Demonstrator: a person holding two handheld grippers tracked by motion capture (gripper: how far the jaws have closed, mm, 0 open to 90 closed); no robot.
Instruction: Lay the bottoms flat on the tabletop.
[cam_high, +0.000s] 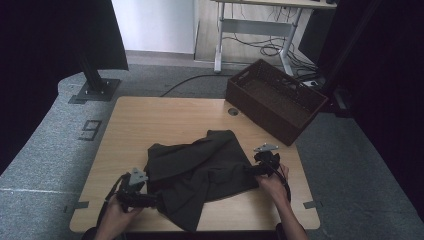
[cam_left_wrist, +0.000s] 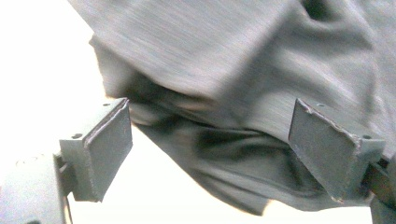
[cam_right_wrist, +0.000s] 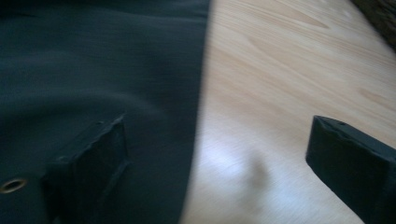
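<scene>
Basket (cam_high: 280, 100) in high view; right gripper view: garment (cam_right_wrist: 93, 70) edge.

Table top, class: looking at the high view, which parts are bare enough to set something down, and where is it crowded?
Bare wood lies on the table behind the dark garment, towards the basket, and down the left edge. It is crowded in front, where the left gripper and right gripper flank the garment.
</scene>
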